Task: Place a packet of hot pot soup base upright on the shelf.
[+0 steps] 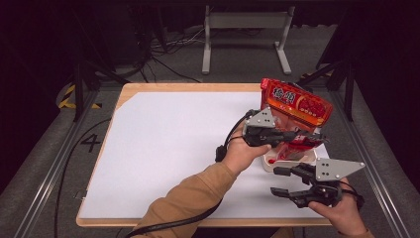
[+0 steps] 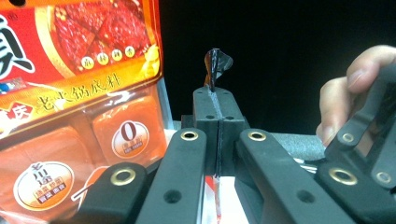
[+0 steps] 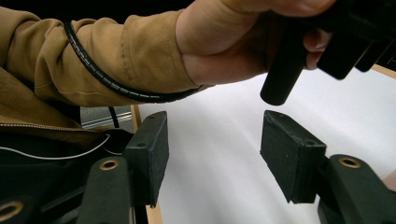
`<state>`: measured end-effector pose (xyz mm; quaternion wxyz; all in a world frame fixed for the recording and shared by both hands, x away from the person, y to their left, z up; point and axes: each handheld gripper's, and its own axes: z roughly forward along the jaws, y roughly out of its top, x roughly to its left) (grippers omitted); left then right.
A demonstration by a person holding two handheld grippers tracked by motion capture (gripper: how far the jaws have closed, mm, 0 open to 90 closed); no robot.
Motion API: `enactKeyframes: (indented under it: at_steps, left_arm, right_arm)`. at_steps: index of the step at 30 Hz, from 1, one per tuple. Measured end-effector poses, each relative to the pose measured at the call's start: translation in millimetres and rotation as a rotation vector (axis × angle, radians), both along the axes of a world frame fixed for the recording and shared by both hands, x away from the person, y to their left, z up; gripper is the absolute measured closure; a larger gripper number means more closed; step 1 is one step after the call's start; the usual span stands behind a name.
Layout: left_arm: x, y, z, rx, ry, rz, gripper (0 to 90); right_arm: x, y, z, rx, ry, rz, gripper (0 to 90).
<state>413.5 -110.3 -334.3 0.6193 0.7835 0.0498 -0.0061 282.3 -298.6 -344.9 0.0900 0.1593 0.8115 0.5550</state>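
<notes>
At the table's right half:
Left gripper [image 1: 292,135]: jaws fully closed, pinching a torn edge of the glossy red pouch [image 1: 295,116].
Pouch: held tilted above a white tray [image 1: 309,157], long axis rising away from the person.
Right gripper [image 1: 280,181]: jaws well apart, empty, just below and nearer the person; pouch lies up and ahead.
Table [image 1: 163,144]: smooth white sheet, wooden rim.

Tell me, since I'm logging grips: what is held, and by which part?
Left gripper pinches the red packet by an edge. Right gripper holds nothing.
</notes>
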Motion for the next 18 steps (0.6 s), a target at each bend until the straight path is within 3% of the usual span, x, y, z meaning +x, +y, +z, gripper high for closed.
enactKeyframes:
  at_steps: [5,13,18]
  left_arm:
    - [2.9,-2.4,-5.2,0.022,0.01,-0.005,90.0]
    - [4.4,-7.7,-12.0,0.009,0.037,-0.012,90.0]
    - [4.4,-10.9,-14.5,0.022,0.032,-0.019,90.0]
  right_arm:
    - [0.8,-0.8,-0.5,0.0,0.005,-0.011,41.5]
    - [0.5,0.1,-0.9,-0.005,0.008,-0.004,41.5]
    - [0.9,1.2,-1.6,-0.01,0.008,0.002,41.4]
